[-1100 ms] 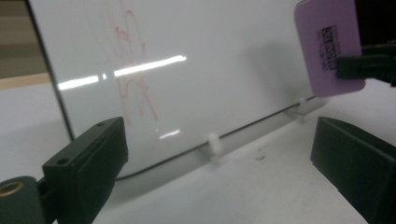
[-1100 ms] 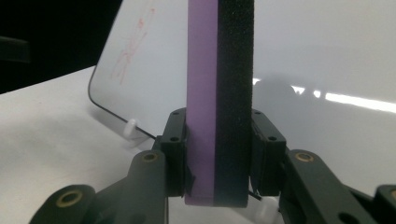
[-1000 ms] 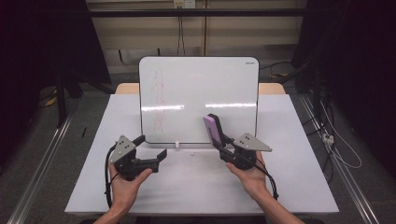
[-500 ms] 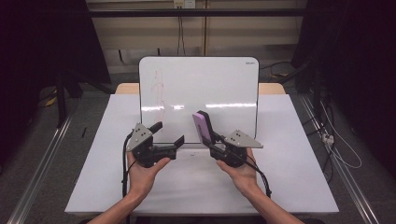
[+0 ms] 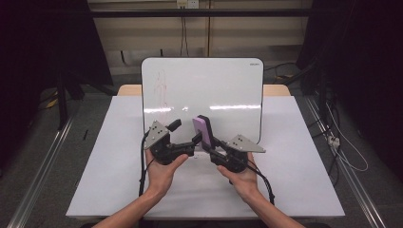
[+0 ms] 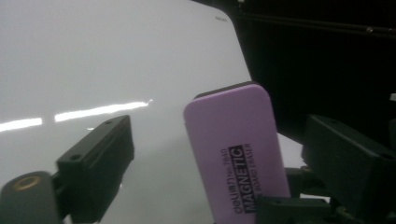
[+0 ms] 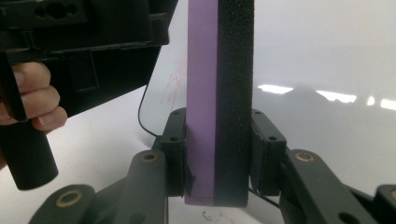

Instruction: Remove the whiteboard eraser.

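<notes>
The left gripper [image 5: 183,135] has closed in, fingers wide around the upright eraser [image 5: 204,131] the right gripper [image 5: 211,143] clamps

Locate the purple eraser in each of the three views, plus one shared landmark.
High view: eraser at centre, upright between the two grippers, before the whiteboard.
Left gripper view: lower centre-right, its label facing the camera.
Right gripper view: centre, edge-on, clamped by the right gripper.
Shared landmark: the whiteboard behind it.

Purple eraser [image 7: 201,107] with black felt and black lettering, white whiteboard [image 5: 204,85] with faint red marks
</notes>
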`<control>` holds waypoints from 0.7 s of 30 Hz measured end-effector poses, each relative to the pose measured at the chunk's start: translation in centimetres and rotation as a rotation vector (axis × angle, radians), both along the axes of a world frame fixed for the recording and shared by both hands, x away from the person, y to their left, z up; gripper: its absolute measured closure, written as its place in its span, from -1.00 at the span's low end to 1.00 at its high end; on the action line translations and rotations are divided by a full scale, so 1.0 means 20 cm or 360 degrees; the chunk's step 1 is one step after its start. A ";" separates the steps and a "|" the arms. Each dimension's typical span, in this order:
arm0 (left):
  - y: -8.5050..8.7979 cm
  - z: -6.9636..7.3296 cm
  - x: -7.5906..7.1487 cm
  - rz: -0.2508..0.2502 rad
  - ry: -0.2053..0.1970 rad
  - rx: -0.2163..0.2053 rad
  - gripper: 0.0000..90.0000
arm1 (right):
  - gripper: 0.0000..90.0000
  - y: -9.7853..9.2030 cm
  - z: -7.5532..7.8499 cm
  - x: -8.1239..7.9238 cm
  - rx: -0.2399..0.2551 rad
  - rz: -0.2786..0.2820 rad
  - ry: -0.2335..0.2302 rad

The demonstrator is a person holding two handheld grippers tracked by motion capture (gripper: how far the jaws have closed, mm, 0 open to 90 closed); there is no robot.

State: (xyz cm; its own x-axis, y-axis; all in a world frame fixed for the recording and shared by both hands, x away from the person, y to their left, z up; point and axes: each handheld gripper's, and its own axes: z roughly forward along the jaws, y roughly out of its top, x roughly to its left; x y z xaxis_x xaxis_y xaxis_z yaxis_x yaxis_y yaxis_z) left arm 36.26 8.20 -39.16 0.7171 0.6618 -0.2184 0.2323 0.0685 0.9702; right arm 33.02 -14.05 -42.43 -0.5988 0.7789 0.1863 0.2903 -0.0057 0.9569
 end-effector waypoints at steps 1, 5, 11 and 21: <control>0.00 -0.01 0.00 0.0010 0.0006 0.0003 -0.73 | 0.42 0.01 -0.01 0.00 0.0006 0.0006 0.0006; -0.01 -0.04 -0.01 -0.0003 0.0015 -0.0001 -0.64 | 0.42 0.02 -0.01 0.00 0.0052 0.0019 0.0034; -0.03 -0.07 0.01 -0.0017 0.0031 -0.0047 -0.43 | 0.42 0.03 -0.02 0.00 0.0058 0.0028 0.0043; -0.04 -0.12 0.01 -0.0042 0.0094 -0.0177 -0.18 | 0.42 0.03 -0.03 0.00 0.0099 0.0035 0.0058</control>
